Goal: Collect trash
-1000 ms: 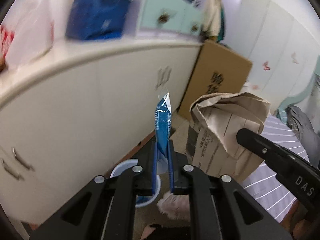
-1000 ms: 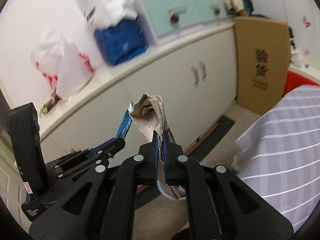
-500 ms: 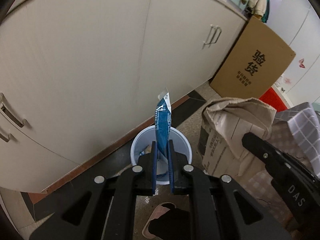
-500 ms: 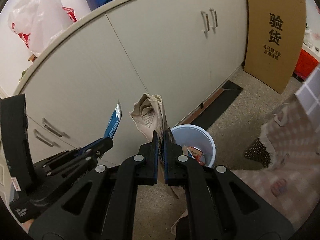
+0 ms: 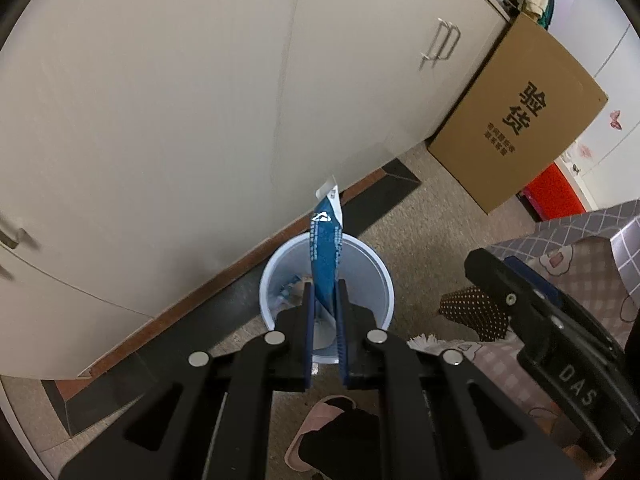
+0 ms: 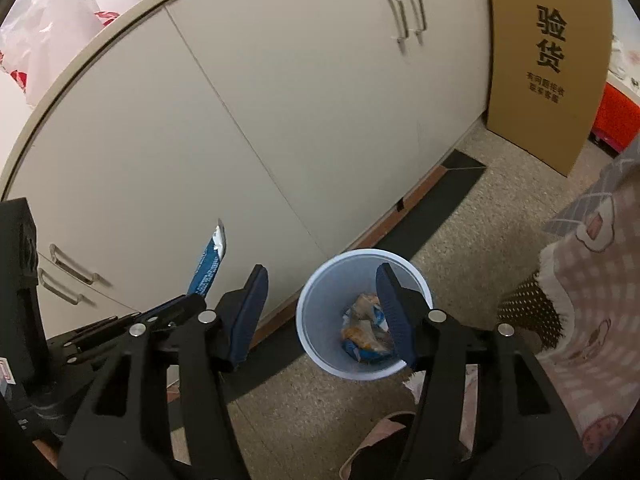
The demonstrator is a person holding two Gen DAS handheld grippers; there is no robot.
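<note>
My left gripper (image 5: 323, 288) is shut on a blue snack wrapper (image 5: 326, 248) that stands upright right over the white trash bin (image 5: 384, 276) on the floor. From the right wrist view, the same wrapper (image 6: 210, 258) sticks up from the left gripper (image 6: 194, 300), left of the bin (image 6: 320, 344). My right gripper (image 6: 322, 270) hovers above the bin with its jaws opening and nothing between them. Orange and blue wrappers (image 6: 366, 332) lie inside the bin. The crumpled brown paper bag is in neither view.
Cream cabinet doors (image 6: 280, 120) rise just behind the bin. A cardboard box (image 6: 548, 60) leans against them at the right, with a red object (image 6: 616, 116) beyond. A patterned bedcover (image 6: 592, 320) hangs at the right. A pink slipper (image 5: 320, 436) lies on the floor below.
Both grippers have come down over the bin. The right gripper's jaws have parted and the brown paper bag it held is gone from view. The left still grips the blue wrapper.
</note>
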